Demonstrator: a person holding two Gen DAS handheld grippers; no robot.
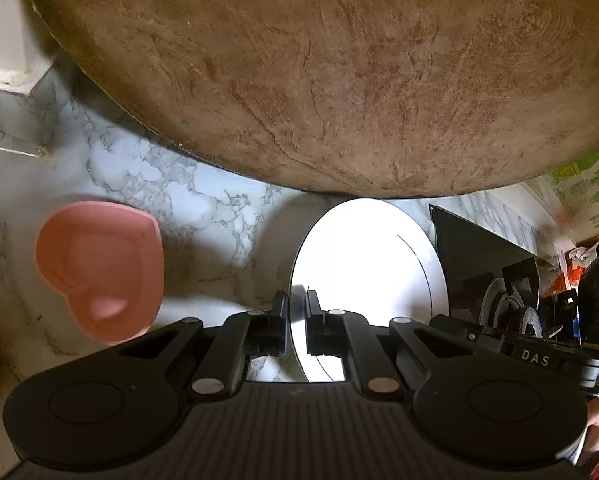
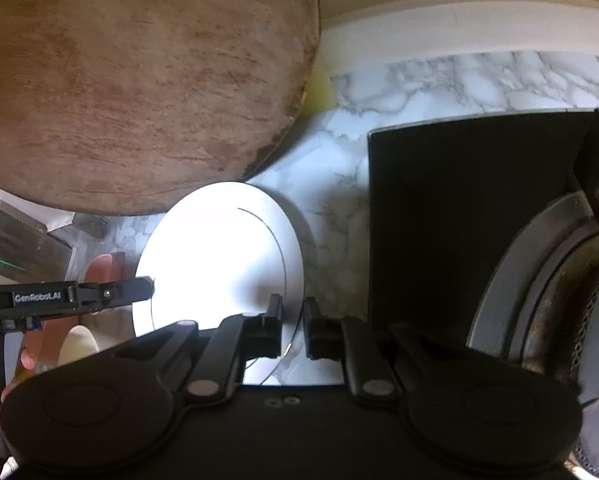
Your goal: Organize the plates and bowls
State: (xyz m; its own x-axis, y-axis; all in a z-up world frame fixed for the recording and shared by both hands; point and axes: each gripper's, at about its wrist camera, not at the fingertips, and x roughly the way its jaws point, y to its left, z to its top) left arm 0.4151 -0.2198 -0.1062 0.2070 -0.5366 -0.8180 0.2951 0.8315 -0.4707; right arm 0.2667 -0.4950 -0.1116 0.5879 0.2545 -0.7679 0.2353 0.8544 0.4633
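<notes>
A white plate (image 1: 363, 264) with a thin dark ring lies over the marble counter, held by its two opposite rims. My left gripper (image 1: 297, 312) is shut on its left rim. My right gripper (image 2: 292, 320) is shut on the plate's (image 2: 219, 256) right rim. The left gripper (image 2: 139, 290) also shows in the right wrist view at the plate's left rim. A pink heart-shaped bowl (image 1: 99, 272) sits on the counter to the left of the plate.
A large round wooden board (image 1: 319, 72) leans up just behind the plate. A black stove (image 2: 471, 220) with a burner ring (image 2: 547, 288) is on the right. A white ledge (image 1: 11, 68) stands at the far left. The marble counter (image 1: 203, 200) lies between bowl and board.
</notes>
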